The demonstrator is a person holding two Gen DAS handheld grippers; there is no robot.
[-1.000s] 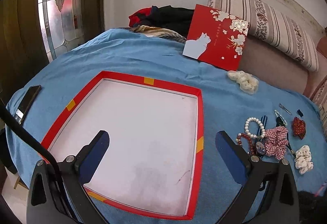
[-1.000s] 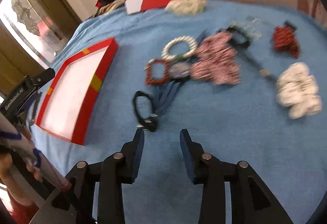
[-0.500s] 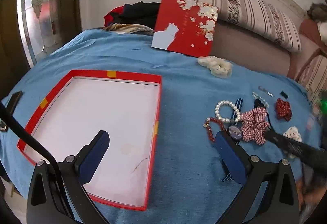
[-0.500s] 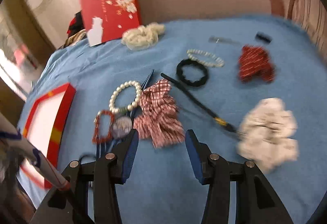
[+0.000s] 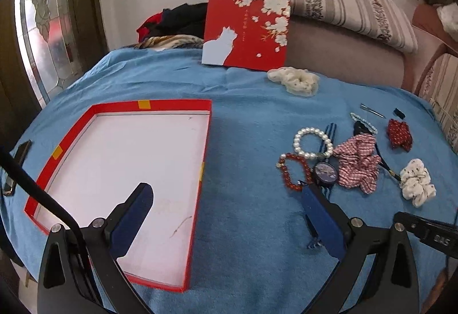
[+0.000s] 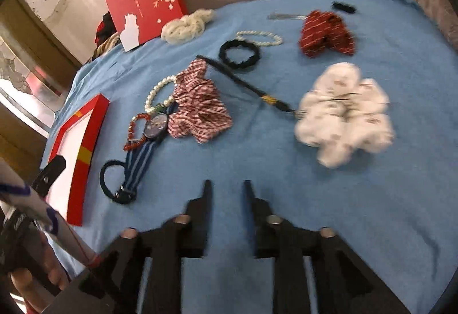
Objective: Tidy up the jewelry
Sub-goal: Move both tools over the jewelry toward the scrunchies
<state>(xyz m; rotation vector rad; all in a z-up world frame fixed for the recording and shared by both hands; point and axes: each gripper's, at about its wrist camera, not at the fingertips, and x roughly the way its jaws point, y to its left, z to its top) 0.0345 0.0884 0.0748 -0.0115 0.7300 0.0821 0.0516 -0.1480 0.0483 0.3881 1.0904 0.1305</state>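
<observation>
Approach step, nothing picked. Left gripper (image 5: 226, 216) wide open, empty; red tray (image 5: 183, 105) under its left finger. Right gripper (image 6: 226, 193) narrowly open, empty; checked scrunchie (image 6: 200, 110) and watch (image 6: 156, 123) ahead-left. Next, probably: advance, close on one.

1. The red box lid (image 5: 247, 30) leaning against the sofa back carries a short vertical line of small pale characters beside the white cat shape; they are too small to read.
2. The black bar (image 5: 429, 232) at the lower right edge of the left wrist view bears pale lettering, too blurred to read.
</observation>
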